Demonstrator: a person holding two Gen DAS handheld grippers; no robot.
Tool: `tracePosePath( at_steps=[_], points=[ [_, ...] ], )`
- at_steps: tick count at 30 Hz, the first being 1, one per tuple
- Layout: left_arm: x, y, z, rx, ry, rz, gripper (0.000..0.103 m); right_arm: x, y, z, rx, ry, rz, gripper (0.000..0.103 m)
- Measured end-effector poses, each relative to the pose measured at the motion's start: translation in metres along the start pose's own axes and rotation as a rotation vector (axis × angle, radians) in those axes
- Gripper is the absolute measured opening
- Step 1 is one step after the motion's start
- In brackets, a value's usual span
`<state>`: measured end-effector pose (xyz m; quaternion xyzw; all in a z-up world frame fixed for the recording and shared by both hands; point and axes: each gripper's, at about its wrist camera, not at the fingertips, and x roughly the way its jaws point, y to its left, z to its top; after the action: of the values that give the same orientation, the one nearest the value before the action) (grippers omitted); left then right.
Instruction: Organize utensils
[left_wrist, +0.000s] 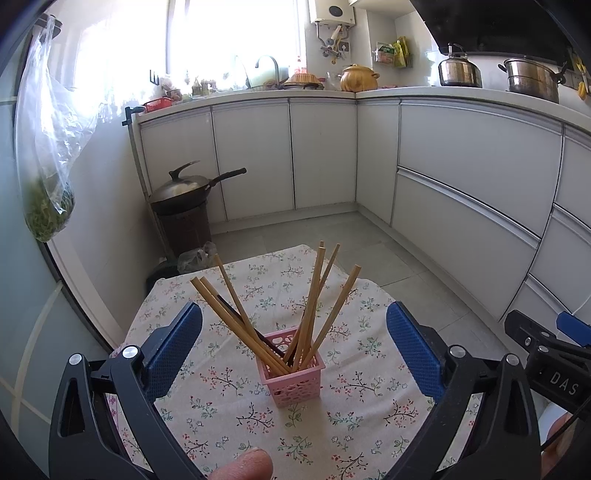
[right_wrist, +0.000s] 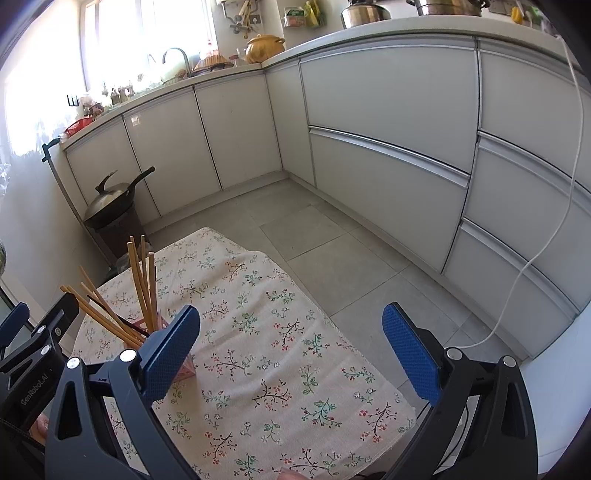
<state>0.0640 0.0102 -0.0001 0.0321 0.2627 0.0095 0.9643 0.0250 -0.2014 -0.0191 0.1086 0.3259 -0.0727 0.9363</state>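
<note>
Now chopsticks (left_wrist: 314, 314) stand in the pink basket (left_wrist: 295, 384), both claws spread.

Daylight pours through the window (left_wrist: 236, 33) at the back — it's blown out to pure white glare, washing over the counter (left_wrist: 258, 94) beneath. Fisheye bending curves the cabinets (right_wrist: 388, 122), corners go black, yet focus stays sharp — shadows soft.

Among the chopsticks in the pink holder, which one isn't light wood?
The dark chopstick, nearly black, leaning left among the left-hand bunch in the pink holder. All the other chopsticks are pale bamboo-coloured.
</note>
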Motion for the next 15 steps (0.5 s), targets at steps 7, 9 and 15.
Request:
tracePosePath(
  at_steps=[7,9,15],
  points=[
    [0.0018,-0.0003,-0.0008,0.003,0.008,0.002,0.096,0.0009,0.0003,-0.0010,-0.001,0.004,-0.001,0.096],
    [0.0017,-0.0007,-0.0004,0.003,0.008,0.003,0.096,0.0009,0.0004,-0.0013,-0.001,0.005,0.000,0.096],
    [0.0003,0.0001,-0.0003,-0.005,0.001,0.001,0.096,0.0014,0.0001,-0.0005,-0.001,0.007,0.002,0.096]
  ],
)
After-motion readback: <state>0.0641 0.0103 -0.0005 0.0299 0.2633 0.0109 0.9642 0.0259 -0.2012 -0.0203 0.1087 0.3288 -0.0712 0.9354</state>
